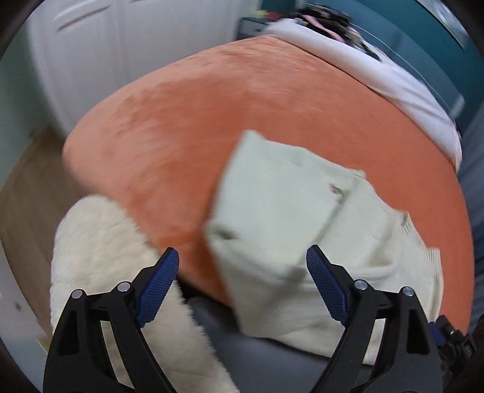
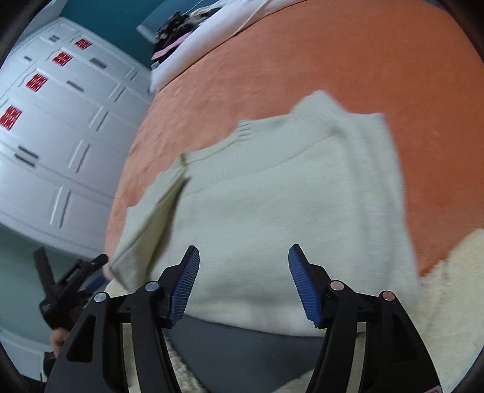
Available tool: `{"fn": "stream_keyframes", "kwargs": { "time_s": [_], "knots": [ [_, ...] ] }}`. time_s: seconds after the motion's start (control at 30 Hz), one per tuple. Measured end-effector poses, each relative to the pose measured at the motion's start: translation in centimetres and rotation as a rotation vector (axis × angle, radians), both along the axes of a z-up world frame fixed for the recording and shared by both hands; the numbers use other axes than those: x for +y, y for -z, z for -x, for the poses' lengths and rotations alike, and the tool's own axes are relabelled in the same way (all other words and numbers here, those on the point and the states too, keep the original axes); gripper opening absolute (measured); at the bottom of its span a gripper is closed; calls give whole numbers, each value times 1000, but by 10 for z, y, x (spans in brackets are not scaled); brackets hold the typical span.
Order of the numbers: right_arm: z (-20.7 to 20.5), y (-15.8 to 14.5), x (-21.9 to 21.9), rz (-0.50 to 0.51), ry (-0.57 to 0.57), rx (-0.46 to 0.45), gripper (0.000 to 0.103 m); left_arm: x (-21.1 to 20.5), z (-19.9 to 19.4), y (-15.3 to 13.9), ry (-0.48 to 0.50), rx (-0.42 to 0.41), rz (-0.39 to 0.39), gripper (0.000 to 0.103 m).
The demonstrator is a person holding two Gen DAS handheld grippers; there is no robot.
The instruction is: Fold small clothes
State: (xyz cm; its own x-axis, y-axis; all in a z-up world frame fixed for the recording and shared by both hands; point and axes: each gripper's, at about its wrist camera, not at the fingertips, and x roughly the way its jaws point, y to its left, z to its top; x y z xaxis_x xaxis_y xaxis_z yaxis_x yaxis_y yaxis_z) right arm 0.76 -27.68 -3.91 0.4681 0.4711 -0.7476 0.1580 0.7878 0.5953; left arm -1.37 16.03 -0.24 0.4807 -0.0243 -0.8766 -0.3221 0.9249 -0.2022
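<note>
A cream knitted garment (image 1: 287, 211) lies on the orange bedspread (image 1: 181, 121) near the bed's front edge, one part folded over on top. It also shows in the right wrist view (image 2: 287, 196), with a folded sleeve at its left. My left gripper (image 1: 242, 266) is open and empty, just short of the garment's near edge. My right gripper (image 2: 243, 263) is open and empty, above the garment's near edge. The left gripper (image 2: 75, 278) shows at the lower left of the right wrist view.
A fluffy cream rug (image 1: 99, 257) hangs over the bed's near side; it also shows in the right wrist view (image 2: 453, 287). A white sheet (image 1: 378, 75) and dark patterned clothes (image 2: 178, 27) lie at the bed's far end. White cabinets (image 2: 60, 121) stand beside the bed.
</note>
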Motion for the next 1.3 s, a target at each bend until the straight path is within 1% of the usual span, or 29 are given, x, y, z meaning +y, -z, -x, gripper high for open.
{"fn": "stream_keyframes", "kwargs": {
  "time_s": [0.07, 0.13, 0.2, 0.23, 0.27, 0.3, 0.33, 0.37, 0.4, 0.43, 0.5, 0.6, 0.63, 0.7, 0.73, 0.77, 0.8, 0.83, 0.87, 0.9, 0.93, 0.97, 1.03, 1.13, 1.17, 1.2, 1.23, 1.27, 1.3],
  "knots": [
    [-25, -2, 40, -20, -138, -15, 61, 23, 9, 1, -58, -8, 41, 84],
    [-55, 5, 81, 44, -233, 3, 61, 36, 16, -1, -76, -17, 56, 84],
    [-91, 18, 122, 85, -315, 57, 56, 48, 22, -6, -77, -40, 55, 84],
    [-110, 22, 149, 72, -367, 83, 53, 51, 25, -8, -68, -52, 57, 84],
    [-124, 17, 178, 37, -428, 89, 50, 55, 29, -11, -62, -60, 56, 84],
    [-130, 5, 201, -7, -482, 60, 50, 56, 35, -13, -58, -65, 58, 85],
    [-134, -18, 227, -74, -552, -16, 50, 59, 39, -15, -57, -73, 71, 86],
    [-134, -40, 244, -120, -599, -98, 47, 63, 42, -14, -63, -82, 92, 88],
    [-133, -58, 253, -129, -614, -159, 47, 64, 45, -13, -65, -85, 117, 89],
    [-132, -73, 257, -100, -608, -208, 47, 65, 46, -10, -59, -84, 147, 89],
    [-131, -80, 247, -20, -559, -227, 48, 62, 43, -4, -44, -72, 182, 90],
    [-120, -68, 203, 92, -444, -186, 49, 51, 24, 21, -18, -17, 239, 91],
    [-114, -61, 182, 104, -400, -158, 49, 48, 15, 31, -22, 11, 238, 91],
    [-98, -46, 142, 97, -316, -100, 49, 44, -3, 53, -34, 50, 242, 91],
    [-89, -39, 124, 97, -269, -71, 49, 42, -11, 59, -47, 56, 211, 91],
    [-78, -34, 107, 98, -221, -48, 50, 39, -17, 59, -39, 30, 200, 88],
    [-66, -29, 87, 94, -168, -29, 51, 37, -23, 59, -16, 10, 220, 69],
    [-54, -28, 71, 95, -126, -17, 51, 34, -31, 60, 19, 16, 270, 56],
    [-44, -25, 56, 99, -80, -6, 51, 30, -38, 59, 38, 36, 292, 36],
    [-34, -27, 45, 104, -45, 0, 51, 26, -42, 53, 60, 30, 305, 27],
    [-26, -25, 29, 111, 0, 5, 51, 21, -44, 42, 86, 12, 304, 26],
    [-21, -23, 22, 116, 29, 8, 51, 13, -43, 24, 125, -30, 309, 24],
    [-11, -22, 2, 130, 91, 10, 52, -13, -40, -15, 242, -99, 348, 22],
    [-3, -23, -24, 130, 149, -10, 53, -73, -27, -78, 453, -195, 370, 22],
    [-2, -24, -31, 130, 161, -20, 53, -102, -21, -95, 549, -224, 367, 22],
    [1, -26, -40, 126, 166, -29, 54, -130, -15, -105, 631, -239, 361, 22],
    [3, -27, -47, 122, 174, -41, 54, -154, -11, -108, 700, -240, 356, 22],
    [5, -28, -53, 124, 186, -49, 55, -184, -8, -104, 780, -223, 352, 23],
    [8, -27, -60, 124, 202, -54, 56, -212, -8, -92, 850, -186, 340, 25]
  ]
}}
